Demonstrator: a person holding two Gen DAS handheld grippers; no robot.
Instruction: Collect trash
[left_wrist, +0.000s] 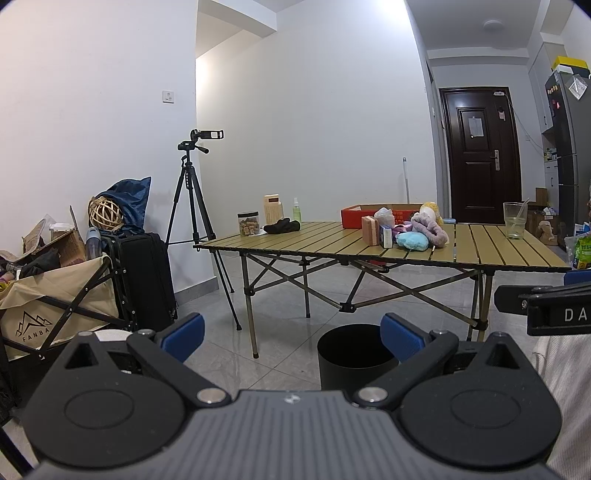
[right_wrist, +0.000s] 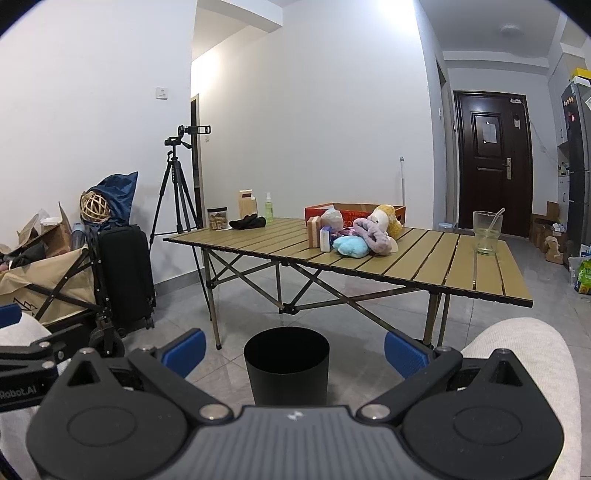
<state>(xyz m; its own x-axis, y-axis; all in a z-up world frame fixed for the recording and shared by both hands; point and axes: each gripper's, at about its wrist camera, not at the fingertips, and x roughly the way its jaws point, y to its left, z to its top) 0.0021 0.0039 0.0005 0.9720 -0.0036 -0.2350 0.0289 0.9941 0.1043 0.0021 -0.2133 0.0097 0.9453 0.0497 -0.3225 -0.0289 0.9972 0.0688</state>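
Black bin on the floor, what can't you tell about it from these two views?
- Black bin, right wrist view: its inside is too dark to show any contents.
- Left wrist view: bin partly hidden behind the left hand-held gripper.
- Red box contents: hidden by its wall.

A black cylindrical trash bin (right_wrist: 287, 365) stands upright and open-topped on the tiled floor, in front of the folding table's near edge. On the table's far right corner stands a clear plastic cup (right_wrist: 487, 232), a straw leaning inside.
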